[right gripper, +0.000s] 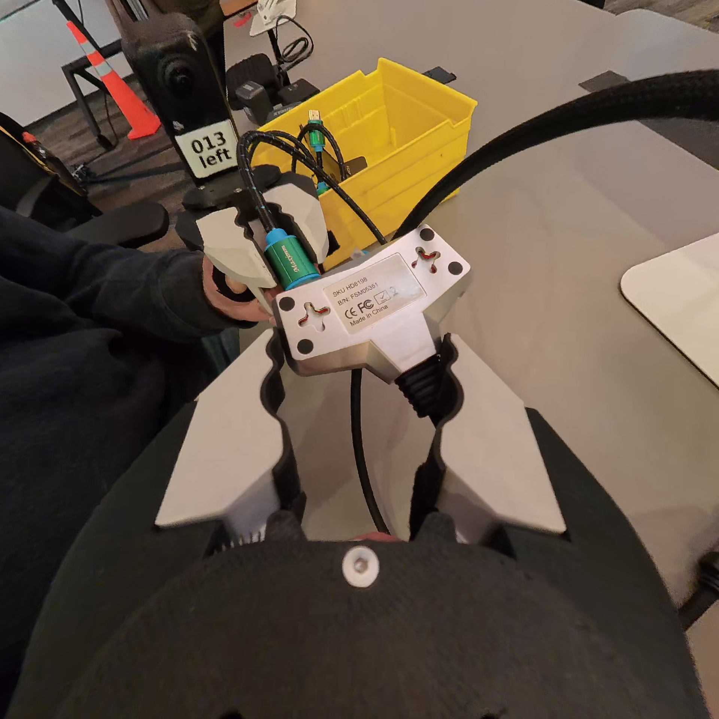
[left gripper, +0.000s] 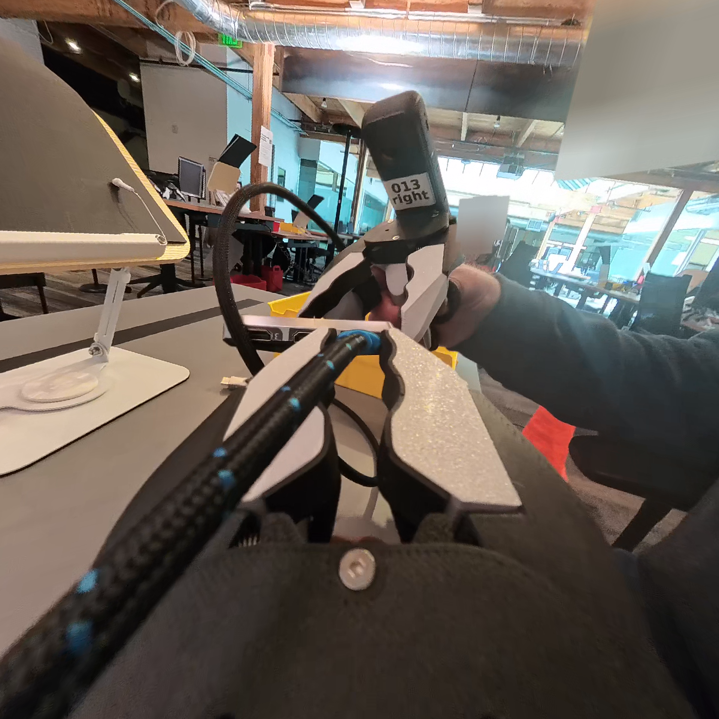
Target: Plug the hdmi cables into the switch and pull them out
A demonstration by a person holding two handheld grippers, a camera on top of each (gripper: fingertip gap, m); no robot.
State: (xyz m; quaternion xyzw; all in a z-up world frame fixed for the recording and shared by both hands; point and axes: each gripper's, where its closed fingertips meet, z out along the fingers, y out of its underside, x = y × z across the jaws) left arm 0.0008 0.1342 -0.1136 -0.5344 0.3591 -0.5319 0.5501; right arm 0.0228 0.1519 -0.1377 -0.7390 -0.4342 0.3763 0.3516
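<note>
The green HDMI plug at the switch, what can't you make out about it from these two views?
- Seating depth: in the right wrist view the green plug meets the switch at its edge; the port face is turned away.
- Left wrist view: the left gripper and the braided cable cover the plug, leaving only its blue collar.
- Other end of that cable: cut off by the frame edge.

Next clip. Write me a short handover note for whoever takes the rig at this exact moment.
Left gripper: shut on the green plug of a braided cable, plug end at the switch's edge.
Right gripper: shut on the silver switch, held above the table, underside up.
Yellow bin: another green-plug cable inside.
Done: unclear whether this plug is fully seated.
Left: confirm seating, plug in the others, pull all out.
</note>
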